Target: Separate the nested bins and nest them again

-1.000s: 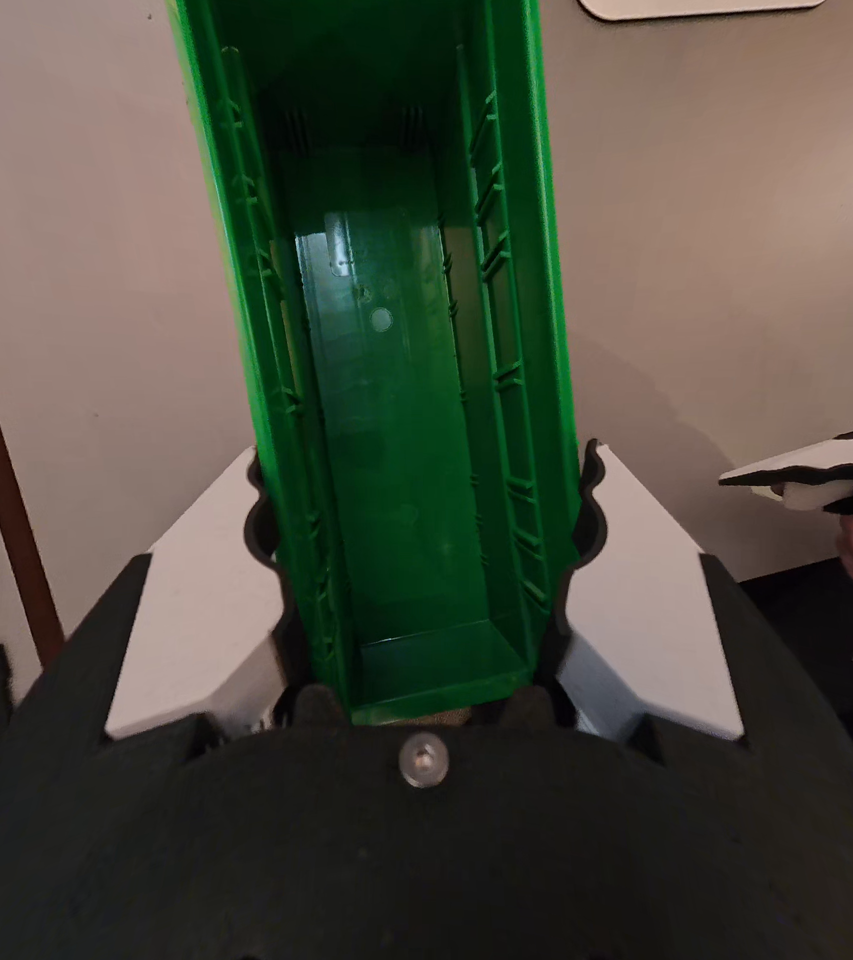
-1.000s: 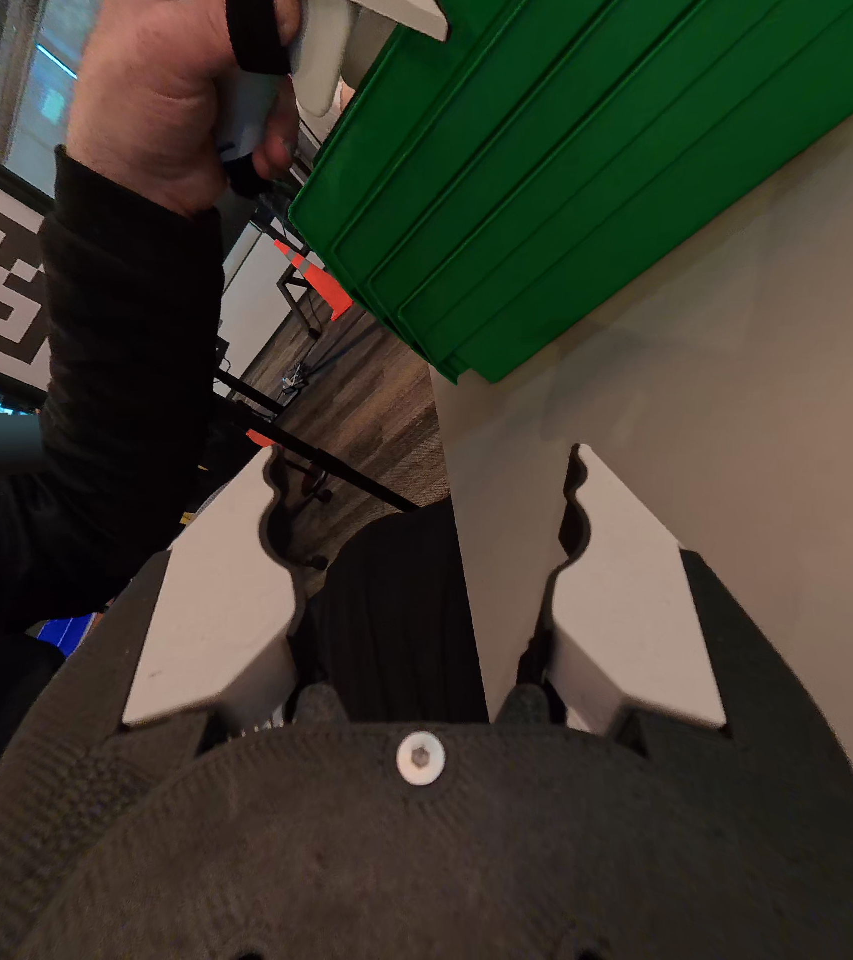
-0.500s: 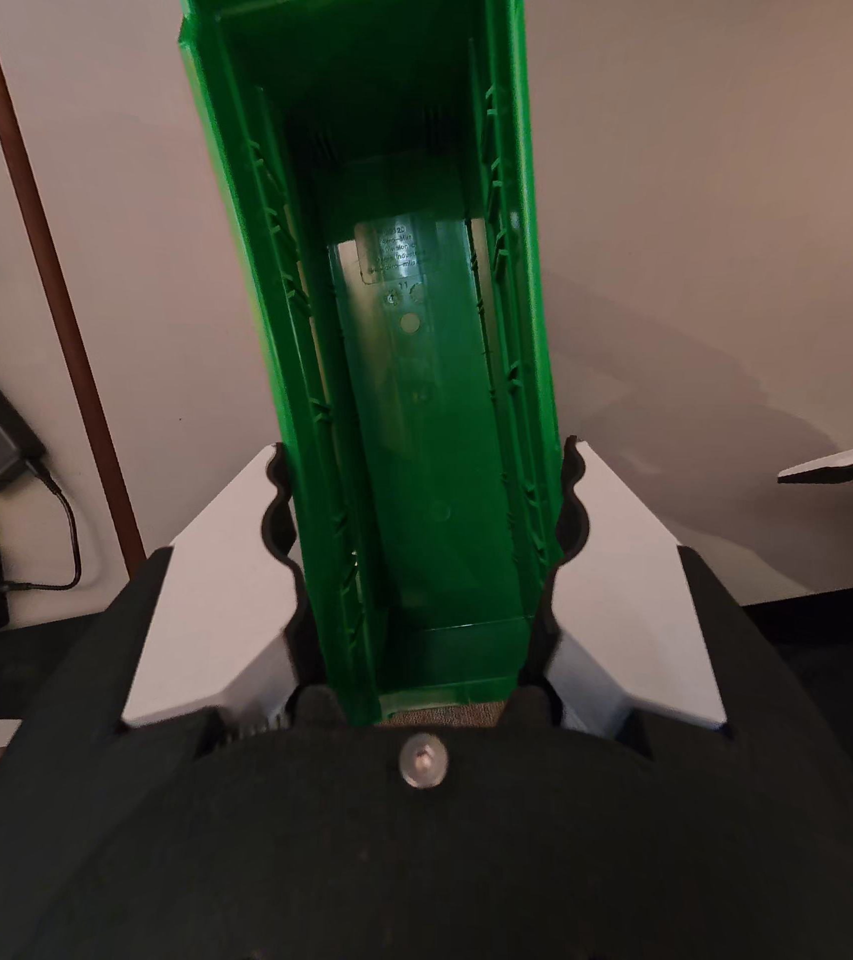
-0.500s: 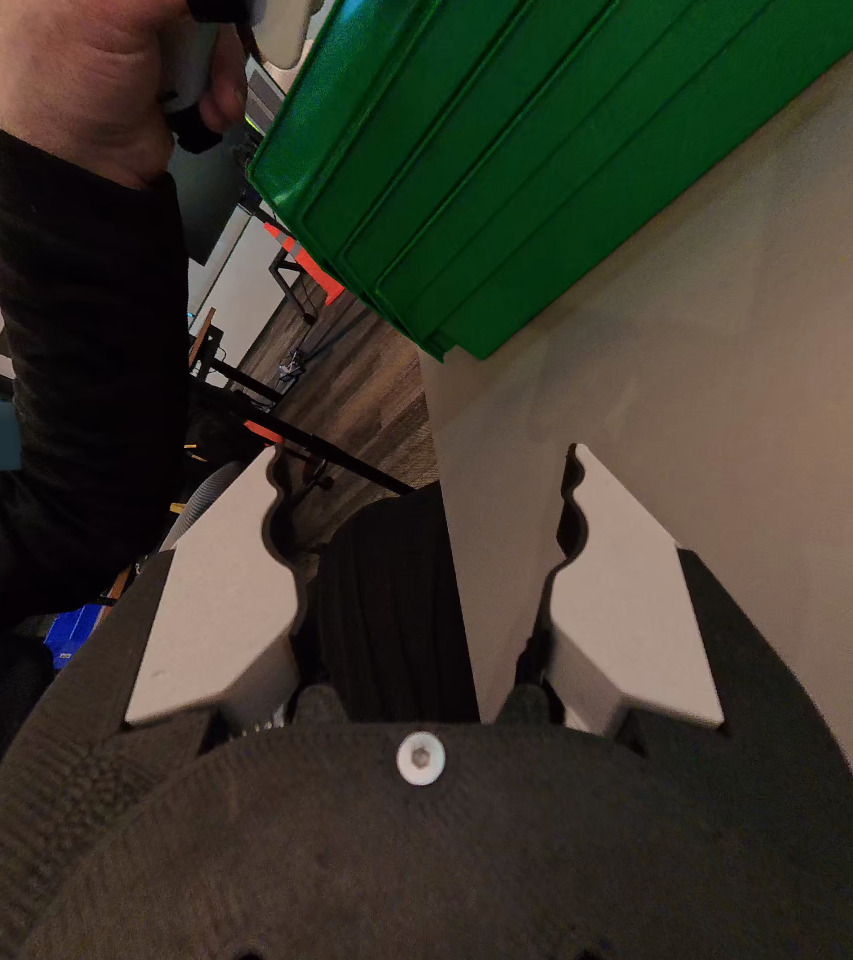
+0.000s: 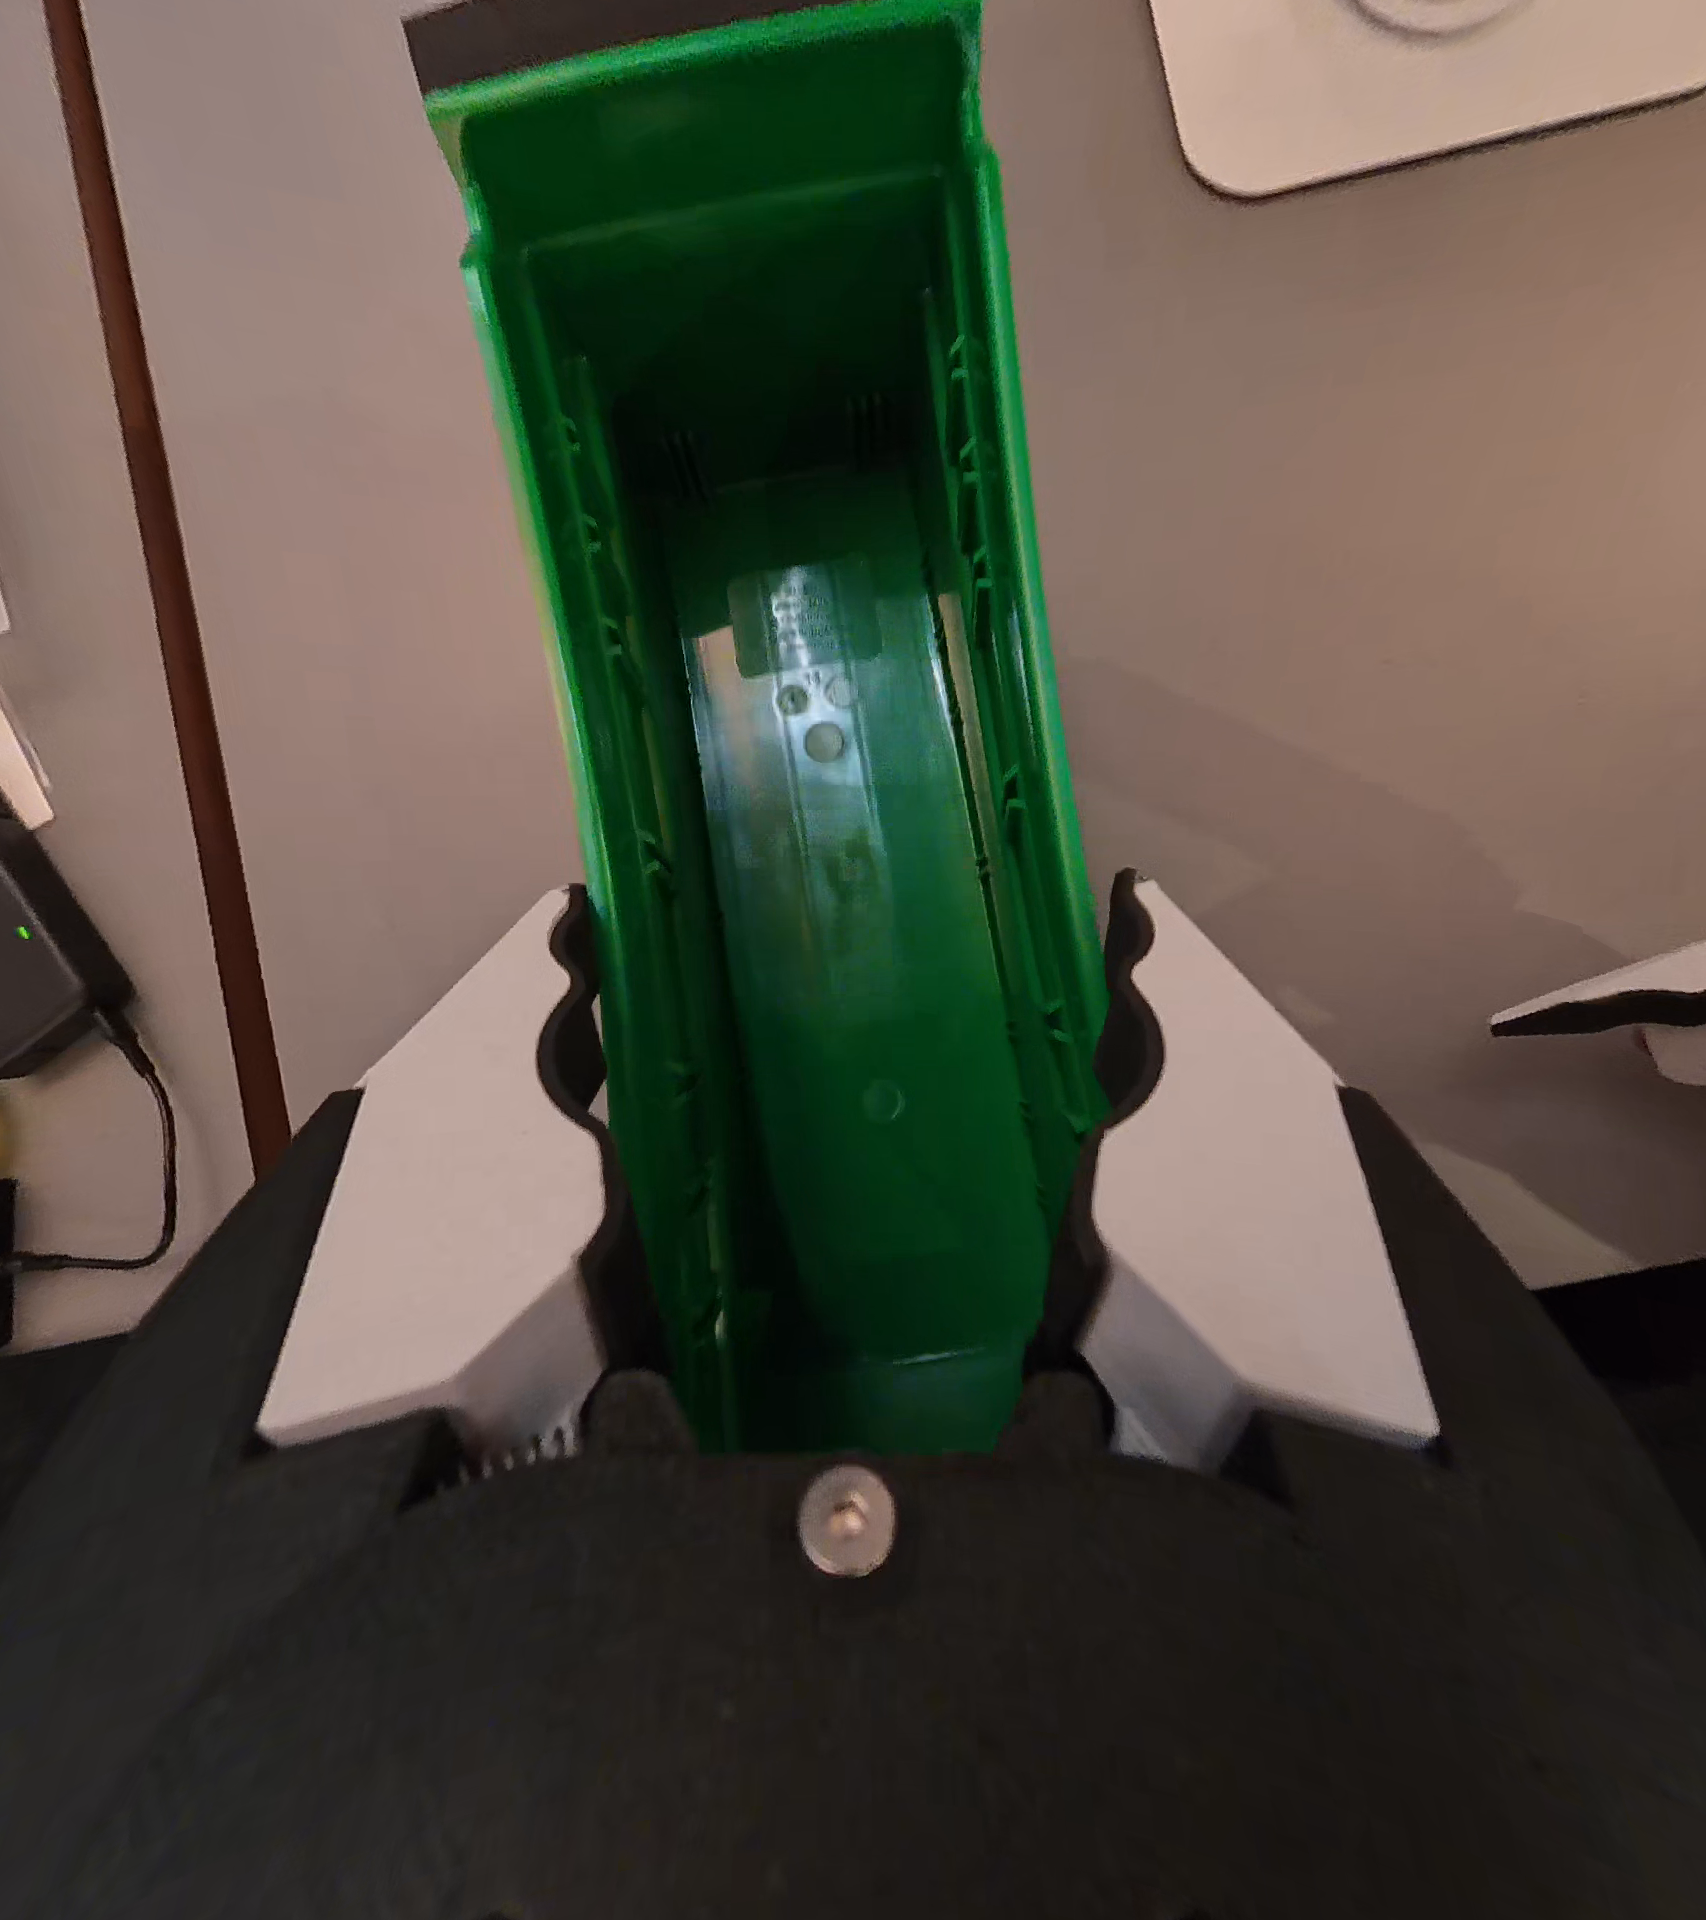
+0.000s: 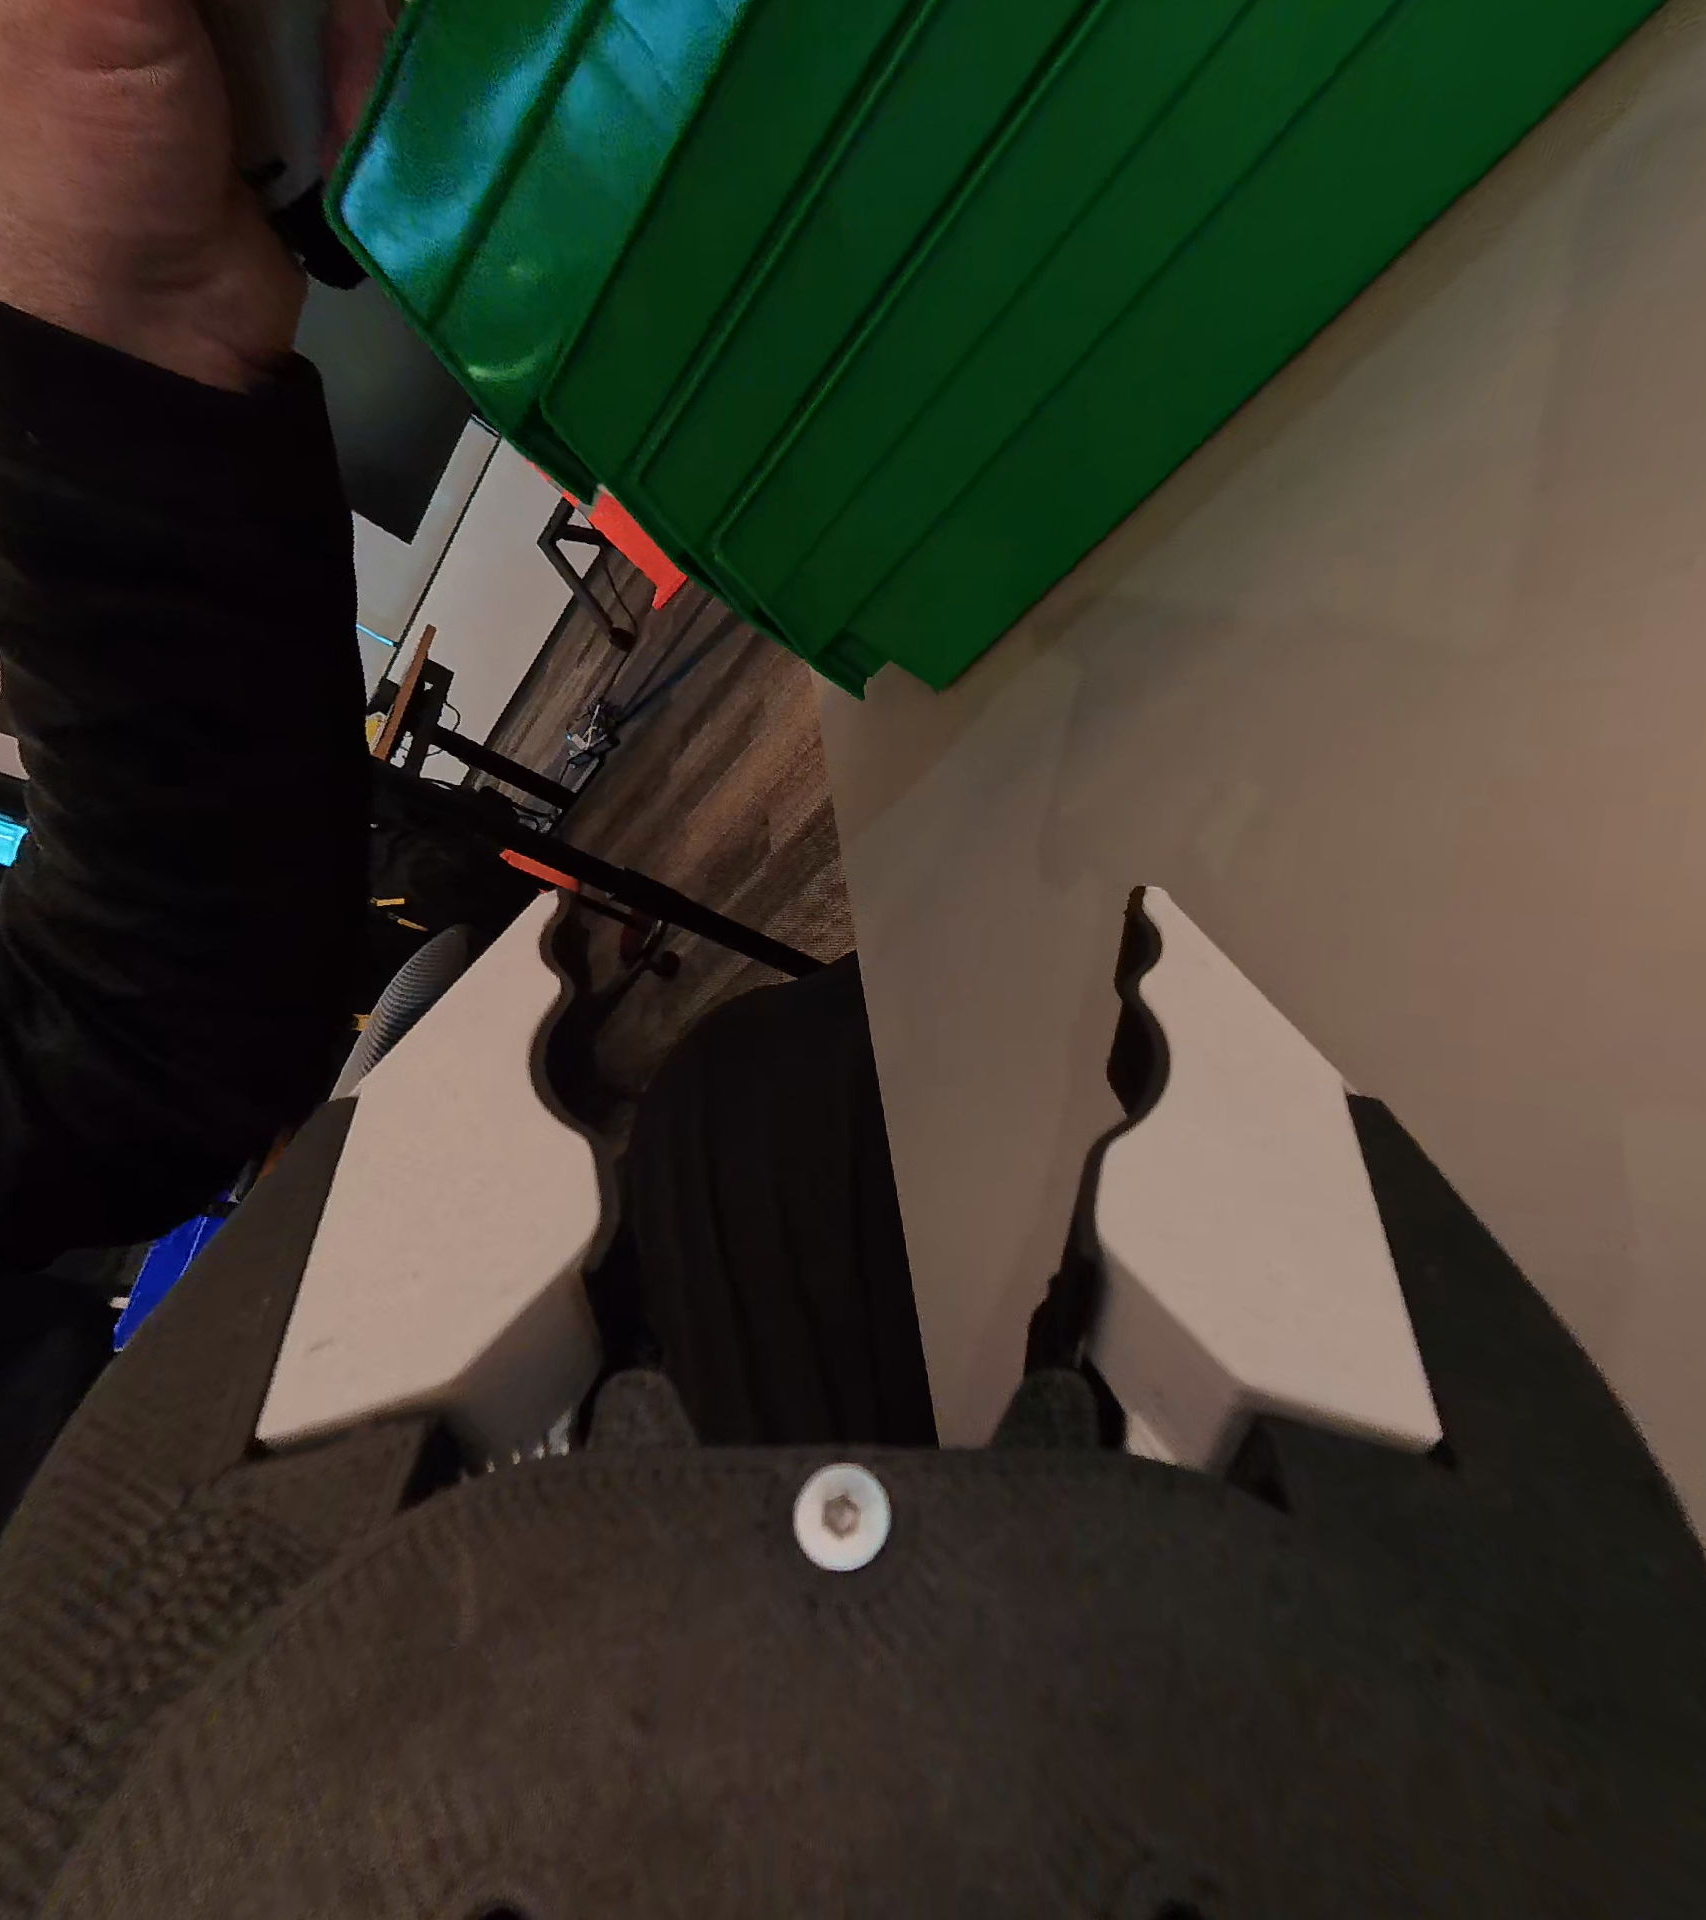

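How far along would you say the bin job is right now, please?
Nothing looks separated yet: the green bins show stacked rims, apparently nested. In hand: the left gripper clamps the stack, held in the air. The right gripper is open, empty. Left: separating and re-nesting.

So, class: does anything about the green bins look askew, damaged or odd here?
Nothing looks damaged. The green bins are held in the air, gripped at one end by the left tongs. The right tongs are open and empty, below the bins' ribbed outer side.
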